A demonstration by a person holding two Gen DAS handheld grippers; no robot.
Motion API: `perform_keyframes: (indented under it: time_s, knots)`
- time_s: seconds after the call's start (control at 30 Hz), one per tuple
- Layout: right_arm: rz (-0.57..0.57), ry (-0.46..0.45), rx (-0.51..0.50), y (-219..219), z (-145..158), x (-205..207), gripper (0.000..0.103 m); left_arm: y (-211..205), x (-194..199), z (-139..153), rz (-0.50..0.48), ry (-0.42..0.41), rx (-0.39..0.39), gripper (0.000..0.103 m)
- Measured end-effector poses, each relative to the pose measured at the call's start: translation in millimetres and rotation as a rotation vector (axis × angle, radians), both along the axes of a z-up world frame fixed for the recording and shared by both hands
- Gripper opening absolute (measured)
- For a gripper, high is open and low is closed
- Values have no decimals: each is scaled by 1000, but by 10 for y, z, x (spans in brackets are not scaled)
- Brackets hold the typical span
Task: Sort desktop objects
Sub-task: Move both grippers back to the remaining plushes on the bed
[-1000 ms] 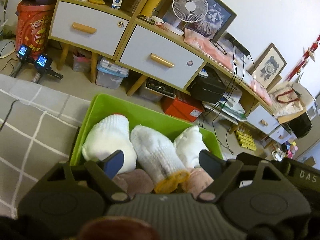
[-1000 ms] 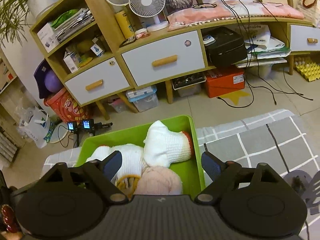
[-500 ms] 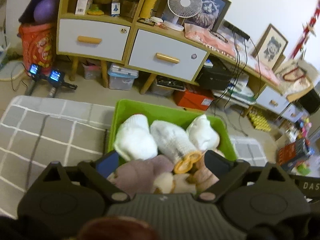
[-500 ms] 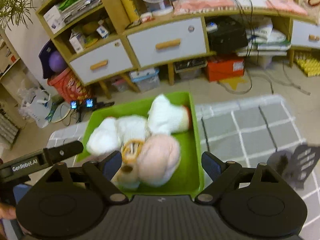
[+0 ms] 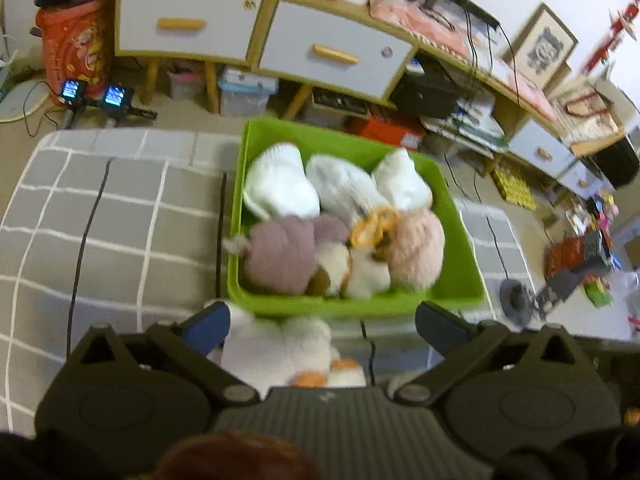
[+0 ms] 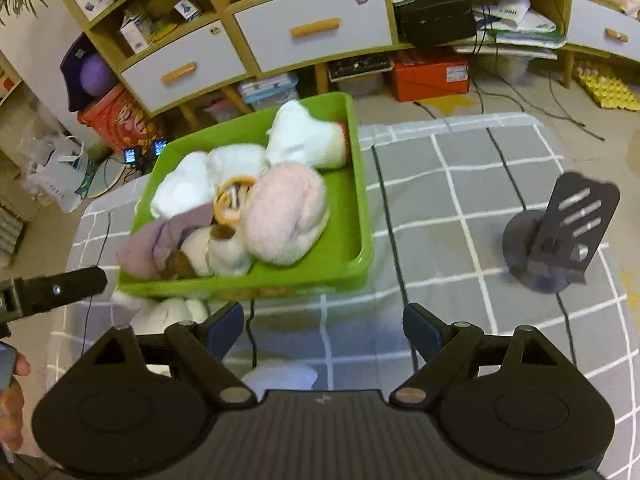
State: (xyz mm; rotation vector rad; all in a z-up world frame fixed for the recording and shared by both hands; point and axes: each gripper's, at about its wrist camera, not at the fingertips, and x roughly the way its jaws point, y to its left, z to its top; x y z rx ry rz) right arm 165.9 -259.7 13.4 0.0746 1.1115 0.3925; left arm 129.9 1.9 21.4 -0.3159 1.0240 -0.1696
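Fingers (image 5: 208, 326) of the left gripper (image 5: 322, 322) are spread apart, empty, straddling a white sock bundle (image 5: 280, 348) on the surface (image 5: 120, 208) just near of the green bin (image 5: 236, 216), bundle lying toward the left finger. Right gripper (image 6: 324, 326) is also apart and empty, over bare cloth with a second white bundle (image 6: 280, 376) at its base. Left looks nearer; bundle's long axis unclear, so I'd drop straight down and close.

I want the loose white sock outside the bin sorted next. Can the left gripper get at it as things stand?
Probably yes. The left gripper is open, and the white sock lies on the checked cloth just below its fingers, outside the green bin. Nothing covers it.
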Motion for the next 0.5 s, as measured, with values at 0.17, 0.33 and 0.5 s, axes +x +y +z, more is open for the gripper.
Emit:
perform_keyframes:
  time_s: [0.17, 0.33, 0.5]
  knots:
    - [7, 22, -15, 16, -37, -79, 87, 79, -143, -82, -9, 57, 17, 102]
    - [40, 51, -37, 115, -100, -166, 87, 177, -229, -145, 3, 93, 24, 102]
    - [70, 66, -41, 200, -125, -233, 88, 226, -258, -179, 16, 108, 7, 102]
